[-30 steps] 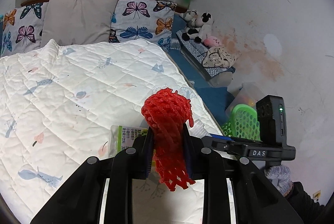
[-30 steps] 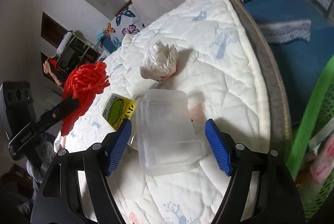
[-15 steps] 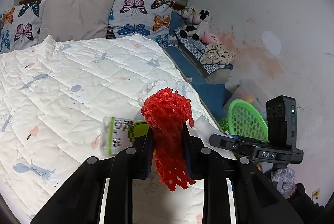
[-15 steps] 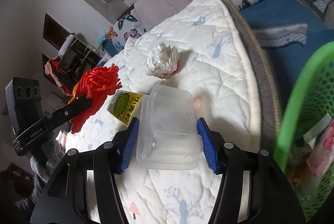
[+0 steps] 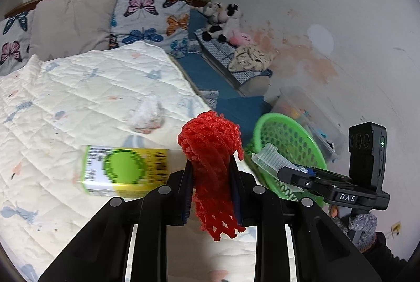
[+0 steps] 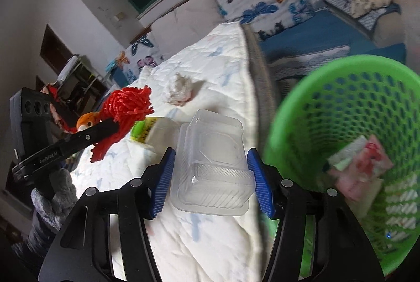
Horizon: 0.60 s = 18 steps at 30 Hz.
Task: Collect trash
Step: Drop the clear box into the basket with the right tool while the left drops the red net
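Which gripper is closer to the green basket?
Right. The right gripper, holding the clear plastic box, is beside the green basket rim; the left gripper, gripping red foam netting, sits farther back.

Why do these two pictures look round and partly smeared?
Both come from fisheye lenses, hence dark corners and bent edges. Left wrist view: the red net in the left gripper is sharp, while the green carton is motion-blurred. Right wrist view: the clear box is crisp, the green basket smeared.
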Tool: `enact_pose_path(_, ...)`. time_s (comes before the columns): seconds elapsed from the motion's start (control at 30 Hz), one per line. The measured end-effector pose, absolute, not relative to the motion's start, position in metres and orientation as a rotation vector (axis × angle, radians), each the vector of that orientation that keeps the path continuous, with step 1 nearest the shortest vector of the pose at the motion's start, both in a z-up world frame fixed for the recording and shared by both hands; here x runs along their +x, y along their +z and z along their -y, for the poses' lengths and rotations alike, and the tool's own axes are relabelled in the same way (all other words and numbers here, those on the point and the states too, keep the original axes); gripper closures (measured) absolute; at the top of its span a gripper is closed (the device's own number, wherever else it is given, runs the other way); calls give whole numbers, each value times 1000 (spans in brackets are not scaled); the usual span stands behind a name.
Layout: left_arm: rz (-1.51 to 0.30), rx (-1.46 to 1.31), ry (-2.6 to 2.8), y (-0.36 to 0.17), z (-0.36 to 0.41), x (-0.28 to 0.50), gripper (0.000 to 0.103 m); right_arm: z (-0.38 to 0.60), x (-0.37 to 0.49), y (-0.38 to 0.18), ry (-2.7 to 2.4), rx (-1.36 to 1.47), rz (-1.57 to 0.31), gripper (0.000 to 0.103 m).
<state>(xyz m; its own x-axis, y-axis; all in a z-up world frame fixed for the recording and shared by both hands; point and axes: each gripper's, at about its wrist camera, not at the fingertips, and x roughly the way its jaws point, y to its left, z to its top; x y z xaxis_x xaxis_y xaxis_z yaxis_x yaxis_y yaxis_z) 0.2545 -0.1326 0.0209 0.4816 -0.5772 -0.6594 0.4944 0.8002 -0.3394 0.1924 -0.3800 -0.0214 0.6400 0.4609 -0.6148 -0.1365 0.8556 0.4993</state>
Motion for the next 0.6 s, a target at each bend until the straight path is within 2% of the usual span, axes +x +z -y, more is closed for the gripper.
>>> enact_pose_path(0.6,-904,-2,-806,9,239,234,79,465,136,-39,112,454,-799,46)
